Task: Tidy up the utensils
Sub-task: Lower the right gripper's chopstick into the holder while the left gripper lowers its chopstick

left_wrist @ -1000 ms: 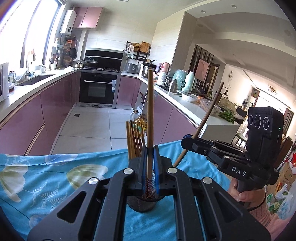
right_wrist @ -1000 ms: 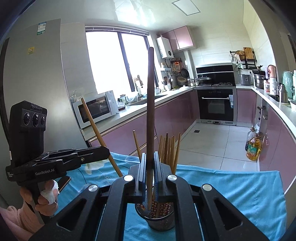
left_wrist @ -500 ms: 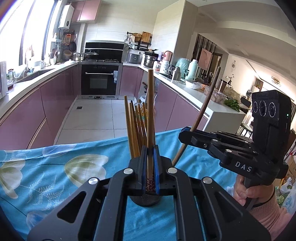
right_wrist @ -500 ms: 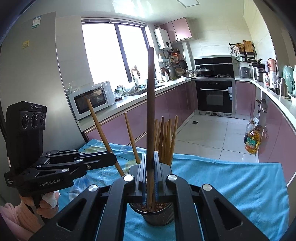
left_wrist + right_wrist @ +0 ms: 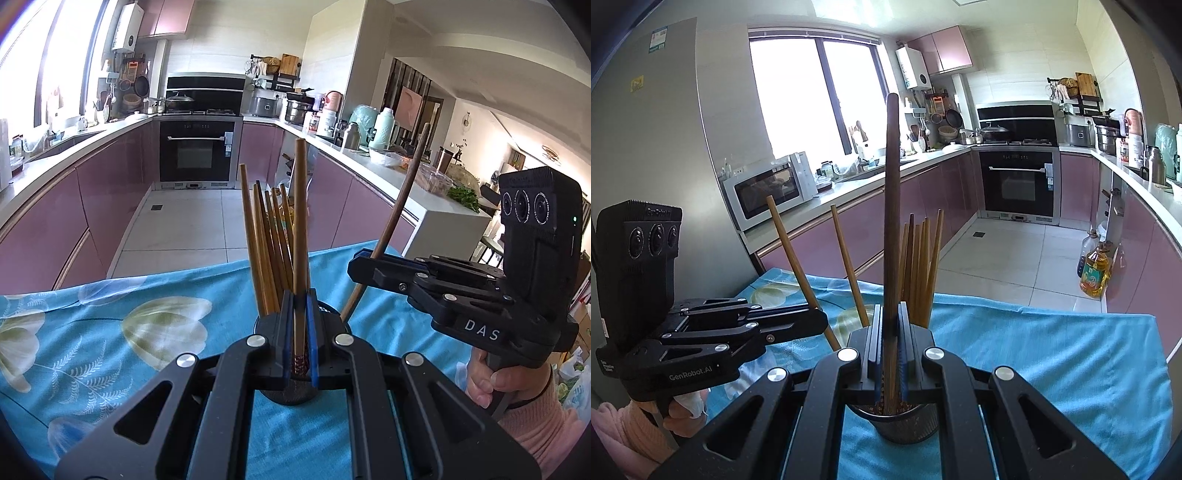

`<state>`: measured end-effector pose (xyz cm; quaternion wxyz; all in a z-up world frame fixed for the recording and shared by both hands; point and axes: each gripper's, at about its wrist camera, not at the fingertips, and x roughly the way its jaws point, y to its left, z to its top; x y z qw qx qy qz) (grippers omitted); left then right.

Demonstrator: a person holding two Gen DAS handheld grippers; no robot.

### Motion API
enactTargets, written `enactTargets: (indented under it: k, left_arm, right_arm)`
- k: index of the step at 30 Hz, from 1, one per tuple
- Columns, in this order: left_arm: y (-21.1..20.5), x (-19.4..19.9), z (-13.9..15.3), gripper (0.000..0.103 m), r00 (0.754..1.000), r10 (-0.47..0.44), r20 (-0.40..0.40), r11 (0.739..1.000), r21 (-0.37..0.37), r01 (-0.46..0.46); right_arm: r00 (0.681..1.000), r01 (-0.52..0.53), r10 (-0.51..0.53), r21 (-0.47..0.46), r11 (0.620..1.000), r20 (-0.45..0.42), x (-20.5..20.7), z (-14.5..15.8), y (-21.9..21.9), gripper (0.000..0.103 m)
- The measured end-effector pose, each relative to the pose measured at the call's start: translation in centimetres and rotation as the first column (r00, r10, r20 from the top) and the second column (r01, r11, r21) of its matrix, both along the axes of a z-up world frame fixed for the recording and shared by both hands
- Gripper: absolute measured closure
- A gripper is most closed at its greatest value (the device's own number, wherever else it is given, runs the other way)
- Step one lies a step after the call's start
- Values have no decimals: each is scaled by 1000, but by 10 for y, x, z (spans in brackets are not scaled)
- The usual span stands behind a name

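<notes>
1. A dark mesh holder (image 5: 905,424) stands on the blue flowered cloth (image 5: 1052,354) that covers the table, back from the far edge beyond which the kitchen floor shows. A bunch of light wooden chopsticks (image 5: 921,269) already stands in it, fanned a little.

2. The left gripper (image 5: 300,343) is clamped tight on 1 light wooden chopstick (image 5: 300,221), held close to upright with its patterned lower end between the blue pads, right over the holder's mouth.

3. The right gripper (image 5: 889,354) is likewise closed hard on 1 darker chopstick (image 5: 891,203), which stands upright, its foot down at the holder's rim. From the side, in the left view, that stick leans.

4. Both sticks look nearly home, so I'd judge the step in hand to be lowering them into the holder and letting go.

5. To do it well, each foot should pass inside the rim before the pads part. The 2 tools crowd the same small opening, so 1 hand had better go first while the other waits just beside it.

6. I'd ease the pads apart slowly. A stick dropped from a height could bounce, tip the light holder or knock the fanned bunch out.

7. Draw each tool straight back afterwards, clear of the standing tops, so nothing is dragged over.
</notes>
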<state>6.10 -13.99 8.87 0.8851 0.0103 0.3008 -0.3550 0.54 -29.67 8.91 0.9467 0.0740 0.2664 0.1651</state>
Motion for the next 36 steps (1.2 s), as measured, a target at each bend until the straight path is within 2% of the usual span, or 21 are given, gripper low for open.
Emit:
enactTargets:
  k: [36]
  left_arm:
    - [-8,7,-7,95,999,-7,-36,1000,29,8]
  right_arm:
    - [997,-31,28,-45,999,-66,11,-11,8,97]
